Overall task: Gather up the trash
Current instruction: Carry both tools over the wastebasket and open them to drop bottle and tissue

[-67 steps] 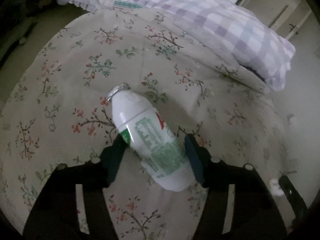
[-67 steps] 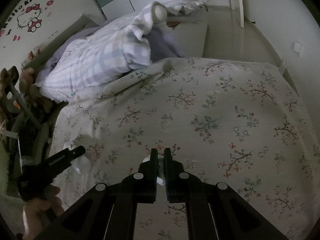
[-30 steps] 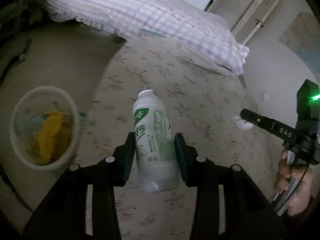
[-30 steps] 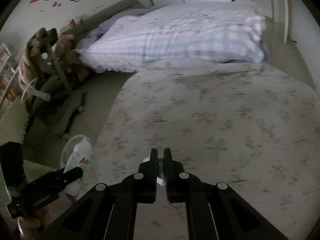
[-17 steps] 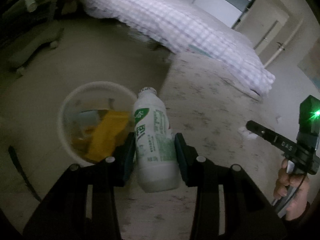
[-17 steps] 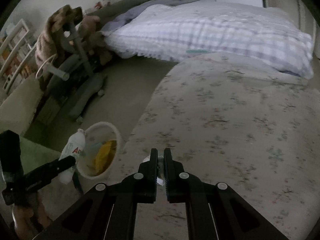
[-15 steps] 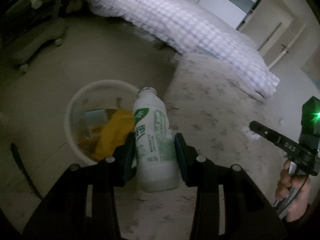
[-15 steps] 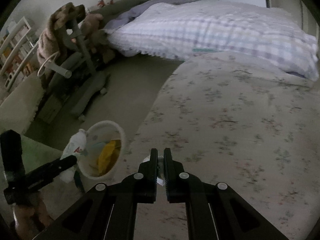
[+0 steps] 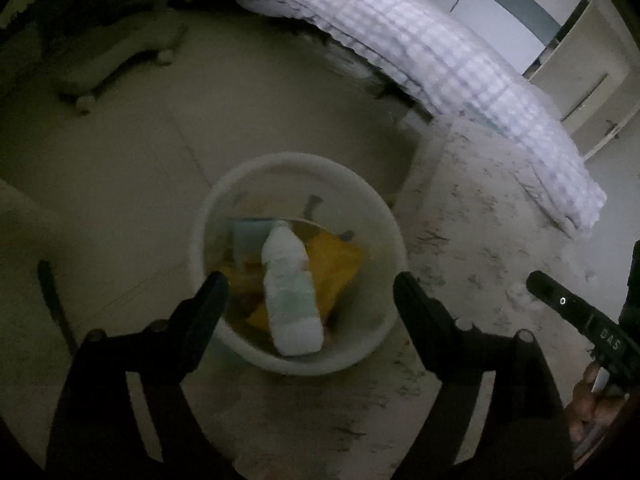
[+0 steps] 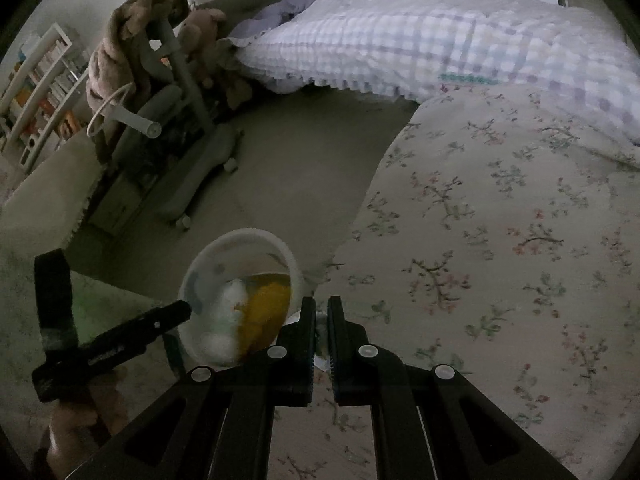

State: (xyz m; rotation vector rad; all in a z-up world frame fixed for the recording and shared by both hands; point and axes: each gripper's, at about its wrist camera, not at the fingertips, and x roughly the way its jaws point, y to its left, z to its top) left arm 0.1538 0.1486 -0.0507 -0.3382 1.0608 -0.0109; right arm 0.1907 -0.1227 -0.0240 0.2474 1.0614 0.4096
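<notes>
A white plastic bottle (image 9: 290,296) with a green label lies inside the round white trash bin (image 9: 296,160), on top of a yellow wrapper (image 9: 336,268). My left gripper (image 9: 310,284) hangs just above the bin with its jaws opening wide and nothing touching its pads. My right gripper (image 10: 321,308) is over the bed's edge, just right of the bin (image 10: 248,234), shut on a small white paper scrap (image 10: 321,326). The scrap (image 9: 516,294) also shows at that gripper's tip in the left wrist view.
The bin stands on the floor beside the floral bedspread (image 10: 500,240). A checked quilt (image 10: 440,48) lies at the head of the bed. A grey chair base (image 10: 192,184) with plush toys (image 10: 120,40) stands on the floor to the left.
My left gripper has moved over the bin and spread its jaws, and the bottle has dropped out of it into the bin. My right gripper has come closer to the bin, still shut.
</notes>
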